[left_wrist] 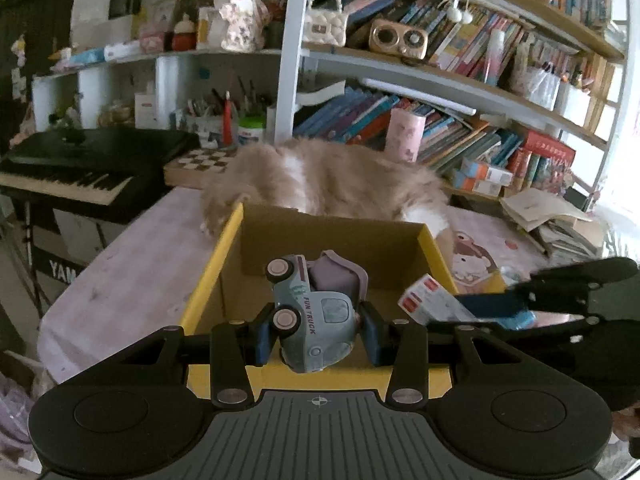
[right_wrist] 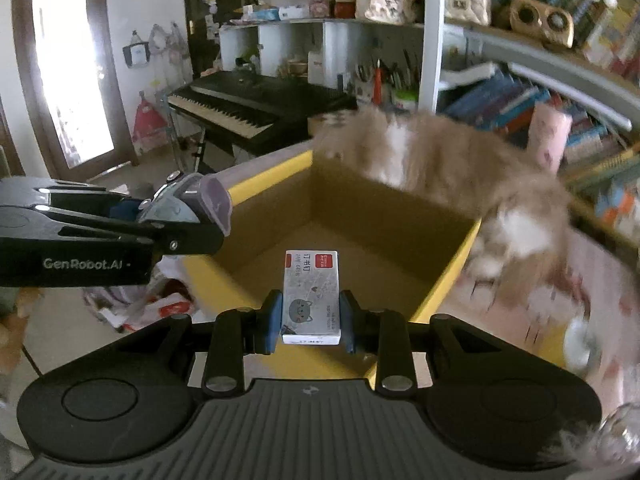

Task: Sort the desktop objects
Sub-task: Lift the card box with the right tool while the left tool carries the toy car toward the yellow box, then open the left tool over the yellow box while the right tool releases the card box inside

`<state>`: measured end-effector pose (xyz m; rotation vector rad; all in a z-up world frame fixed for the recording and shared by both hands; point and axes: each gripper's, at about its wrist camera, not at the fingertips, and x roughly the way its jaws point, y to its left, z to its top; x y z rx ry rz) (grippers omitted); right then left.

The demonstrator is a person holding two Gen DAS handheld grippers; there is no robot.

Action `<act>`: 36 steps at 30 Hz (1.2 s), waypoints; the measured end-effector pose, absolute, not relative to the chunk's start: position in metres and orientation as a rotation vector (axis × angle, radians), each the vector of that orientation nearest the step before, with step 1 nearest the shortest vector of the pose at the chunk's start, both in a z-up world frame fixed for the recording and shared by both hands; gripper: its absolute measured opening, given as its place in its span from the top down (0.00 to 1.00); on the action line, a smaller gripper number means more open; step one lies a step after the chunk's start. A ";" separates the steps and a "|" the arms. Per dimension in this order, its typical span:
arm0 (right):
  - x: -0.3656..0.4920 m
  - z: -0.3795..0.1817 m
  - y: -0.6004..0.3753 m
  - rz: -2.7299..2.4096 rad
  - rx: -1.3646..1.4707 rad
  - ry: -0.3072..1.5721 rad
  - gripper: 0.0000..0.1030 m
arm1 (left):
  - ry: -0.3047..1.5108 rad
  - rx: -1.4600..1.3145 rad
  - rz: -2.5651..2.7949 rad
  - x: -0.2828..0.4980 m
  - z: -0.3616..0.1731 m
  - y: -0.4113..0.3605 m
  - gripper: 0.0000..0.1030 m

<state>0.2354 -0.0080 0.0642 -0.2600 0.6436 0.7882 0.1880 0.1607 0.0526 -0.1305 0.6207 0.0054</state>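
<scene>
The left gripper point(left_wrist: 316, 330) is clamping a pale green toy truck point(left_wrist: 314, 316), its jaws narrowed onto the truck's sides; the truck is lying tipped on its side, with two pinkish wheels facing nine o'clock and "FUN TRUCK" lettering running along its body. A mauve part of the truck is sticking out toward twelve o'clock. The truck is hanging above the near edge of an open cardboard box point(left_wrist: 436, 252) with a yellow outer face, which is sitting on the pink surface point(left_wrist: 132, 276).

The right gripper point(right_wrist: 310, 316) is pinching a small staple box point(right_wrist: 311, 296), grey-white with a red label and a cartoon cat face, its jaws nearly closed on the two long sides. The staple box is being held over the near part of the cardboard box point(right_wrist: 452, 276), whose brown interior is opening toward twelve o'clock.

In the left wrist view the right gripper with its staple box point(left_wrist: 430, 300) is entering from three o'clock; in the right wrist view the left gripper and toy truck point(right_wrist: 176, 204) are reaching in from nine o'clock.

A fluffy tan-and-white cat point(left_wrist: 332, 180) is standing blurred at the far rim of the cardboard box, at twelve o'clock. A black keyboard point(left_wrist: 76, 172) is standing at ten o'clock, and crowded bookshelves point(left_wrist: 480, 80) are filling the area from twelve to two o'clock
</scene>
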 end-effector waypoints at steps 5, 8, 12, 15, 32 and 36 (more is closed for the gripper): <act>0.289 0.046 0.010 0.797 -0.360 0.663 0.73 | 0.708 -0.070 0.009 0.237 0.035 0.159 0.60; 0.313 0.029 0.025 0.818 -0.461 0.687 0.73 | 0.770 -0.007 0.017 0.265 0.022 0.158 0.60; 0.338 0.010 0.045 0.857 -0.593 0.728 0.73 | 0.841 0.058 0.007 0.293 0.009 0.155 0.60; 0.351 -0.003 0.056 0.881 -0.667 0.754 0.73 | 0.895 0.111 0.008 0.309 -0.001 0.154 0.59; 0.361 -0.001 0.063 0.887 -0.728 0.714 0.60 | 0.843 0.161 0.076 0.303 0.009 0.152 0.24; 0.352 0.017 0.049 0.875 -0.673 0.674 0.59 | 0.752 0.174 0.075 0.283 0.031 0.145 0.21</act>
